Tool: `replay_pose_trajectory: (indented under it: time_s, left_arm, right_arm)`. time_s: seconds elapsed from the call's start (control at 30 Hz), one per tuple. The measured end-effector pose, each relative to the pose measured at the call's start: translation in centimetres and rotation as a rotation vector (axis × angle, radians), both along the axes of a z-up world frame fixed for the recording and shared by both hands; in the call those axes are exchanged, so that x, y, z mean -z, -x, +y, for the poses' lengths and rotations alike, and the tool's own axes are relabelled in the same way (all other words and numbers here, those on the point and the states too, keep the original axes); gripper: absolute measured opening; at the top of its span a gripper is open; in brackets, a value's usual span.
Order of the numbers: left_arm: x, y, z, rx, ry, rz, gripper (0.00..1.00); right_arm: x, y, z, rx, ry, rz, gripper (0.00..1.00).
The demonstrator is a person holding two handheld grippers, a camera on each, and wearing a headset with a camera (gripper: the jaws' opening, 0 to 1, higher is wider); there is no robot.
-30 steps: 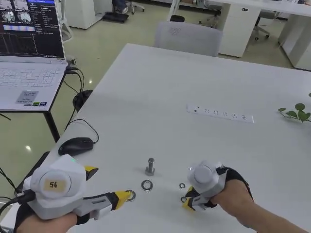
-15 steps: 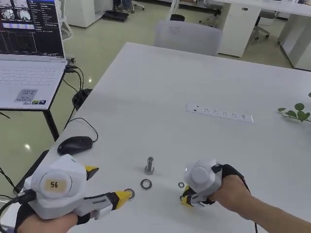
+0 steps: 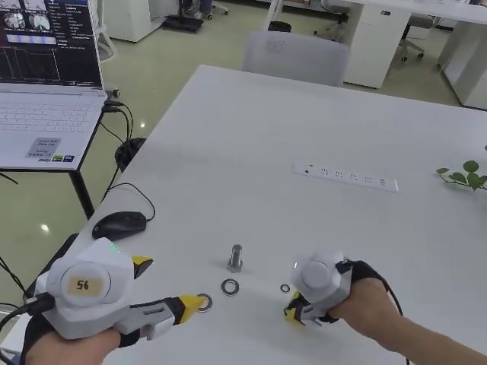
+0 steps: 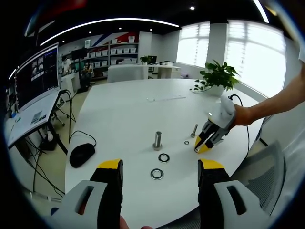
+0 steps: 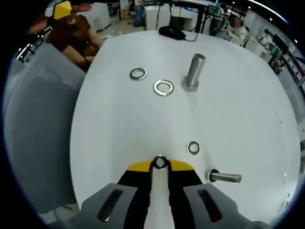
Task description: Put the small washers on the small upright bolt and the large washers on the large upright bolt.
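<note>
Right gripper view: the right gripper (image 5: 160,167) pinches a small washer (image 5: 160,157) in its jaws, the small bolt (image 5: 224,177) is just beside them on the view's right, and the left gripper (image 4: 160,164) has its jaws spread.

There are two bolts upright on the table (image 3: 266,144): one large bolt (image 3: 235,258) and one small bolt (image 4: 194,130), off to the large bolt's right. There are two large washers: the nearer large washer (image 3: 230,287) lies just beside the large bolt, the farther large washer (image 3: 204,303) a little beyond it, to the left. There are also two small washers: the loose small washer (image 3: 284,288) lies right of the large bolt, near the small bolt, and the pinched small washer (image 5: 160,162) sits in the closed jaws of the right gripper (image 5: 160,167). One mouse (image 3: 119,225) lies left of the large bolt, and one power strip (image 3: 346,179) well behind it.
</note>
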State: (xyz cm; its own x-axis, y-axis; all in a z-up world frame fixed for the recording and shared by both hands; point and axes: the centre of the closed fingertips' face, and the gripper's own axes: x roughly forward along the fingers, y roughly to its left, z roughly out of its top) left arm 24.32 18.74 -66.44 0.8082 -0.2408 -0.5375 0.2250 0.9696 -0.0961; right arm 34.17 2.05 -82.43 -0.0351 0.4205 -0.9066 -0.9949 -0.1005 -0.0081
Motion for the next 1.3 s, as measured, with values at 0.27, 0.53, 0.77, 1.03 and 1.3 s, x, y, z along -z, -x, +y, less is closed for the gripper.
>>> replay_pose_trajectory:
  time_s: [0.27,0.53,0.77,1.03,1.3]
  left_arm:
    - [0.1,0.1,-0.2,0.004,0.002,0.002,0.63]
    - [0.0,0.0,-0.3,0.01,0.002,0.002,0.63]
    - [0.0,-0.1,-0.4,0.013,0.004,-0.001,0.63]
    - [-0.1,-0.4,-0.8,0.022,0.007,-0.002,0.63]
    - [-0.1,-0.6,-1.1,0.028,0.008,-0.005,0.63]
  right_arm:
    - [-0.5,0.1,-0.3,0.051,-0.033,0.021,0.14]
    - [-1.0,-0.1,-0.9,0.097,-0.061,0.032,0.14]
    - [-2.9,-0.9,-1.8,0.153,-0.103,0.004,0.14]
    - [-4.7,-3.1,-3.6,0.211,-0.121,-0.04,0.14]
    - [-6.6,-6.0,-4.2,0.249,-0.137,-0.086,0.14]
